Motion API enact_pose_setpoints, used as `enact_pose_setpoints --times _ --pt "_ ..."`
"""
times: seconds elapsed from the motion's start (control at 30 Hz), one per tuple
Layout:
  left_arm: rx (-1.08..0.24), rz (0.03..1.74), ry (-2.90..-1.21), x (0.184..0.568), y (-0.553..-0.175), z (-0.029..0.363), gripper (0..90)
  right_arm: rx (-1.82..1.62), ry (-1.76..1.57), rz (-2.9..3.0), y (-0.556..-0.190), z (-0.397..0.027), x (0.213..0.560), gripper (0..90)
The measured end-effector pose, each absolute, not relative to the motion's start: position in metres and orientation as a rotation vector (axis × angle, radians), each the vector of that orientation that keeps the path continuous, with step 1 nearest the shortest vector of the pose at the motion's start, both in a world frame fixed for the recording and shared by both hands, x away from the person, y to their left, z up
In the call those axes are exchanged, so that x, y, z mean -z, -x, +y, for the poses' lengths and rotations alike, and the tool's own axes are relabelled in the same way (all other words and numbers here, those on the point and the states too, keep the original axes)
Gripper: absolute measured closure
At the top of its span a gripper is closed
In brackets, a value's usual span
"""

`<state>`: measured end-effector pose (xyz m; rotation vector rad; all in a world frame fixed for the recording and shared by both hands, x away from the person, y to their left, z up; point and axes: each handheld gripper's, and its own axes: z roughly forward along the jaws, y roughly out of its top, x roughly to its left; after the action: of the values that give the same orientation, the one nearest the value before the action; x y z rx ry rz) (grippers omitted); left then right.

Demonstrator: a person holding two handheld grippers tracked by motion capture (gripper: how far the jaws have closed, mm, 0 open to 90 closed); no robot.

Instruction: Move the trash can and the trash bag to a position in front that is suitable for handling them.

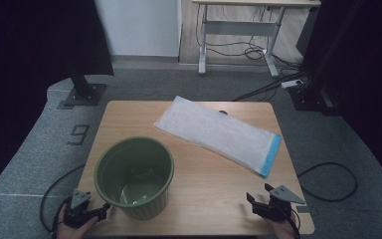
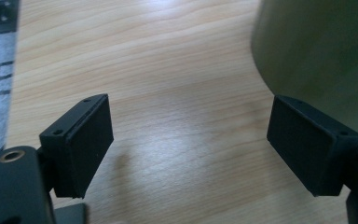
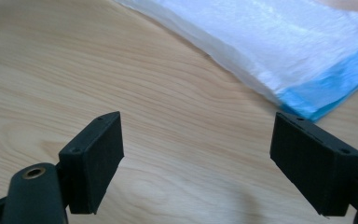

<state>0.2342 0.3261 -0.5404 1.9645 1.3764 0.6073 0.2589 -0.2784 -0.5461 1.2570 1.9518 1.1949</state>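
A green plastic bin (image 1: 135,177) stands upright on the front left of the wooden table (image 1: 214,189); its wall (image 2: 321,51) fills the upper right of the left gripper view. A flat folded white bag with a blue end (image 1: 219,133) lies diagonally across the table's far right half, and its blue edge (image 3: 326,88) lies ahead of the right jaws. My left gripper (image 1: 101,210) rests at the front left corner, just left of the bin, open with bare table between its jaws. My right gripper (image 1: 258,196) sits at the front right corner, open and empty.
Grey carpet surrounds the table, with a cable (image 1: 328,181) looping on the floor at the right. A black stand base (image 1: 83,93) sits beyond the far left corner. Another desk's legs (image 1: 238,37) and tangled wires stand at the back.
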Motion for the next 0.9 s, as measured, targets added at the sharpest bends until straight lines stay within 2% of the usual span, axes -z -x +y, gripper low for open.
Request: enact_pose_setpoints --times 0.37,0.6,0.9 --pt "-0.576 1.259 -1.976 0.535 -0.219 0.326 13.9 -1.183 -1.301 1.909 -0.263 -0.297 0.547 18.6" --pt "-0.541 1.096 -2.049 0.531 -0.202 0.312 13.9 -1.180 -1.291 1.916 -0.272 -0.292 0.546 18.5" --pt "-0.480 0.858 -2.026 0.515 -0.198 0.289 14.4 -1.133 -1.279 1.932 -0.271 -0.287 0.546 18.6"
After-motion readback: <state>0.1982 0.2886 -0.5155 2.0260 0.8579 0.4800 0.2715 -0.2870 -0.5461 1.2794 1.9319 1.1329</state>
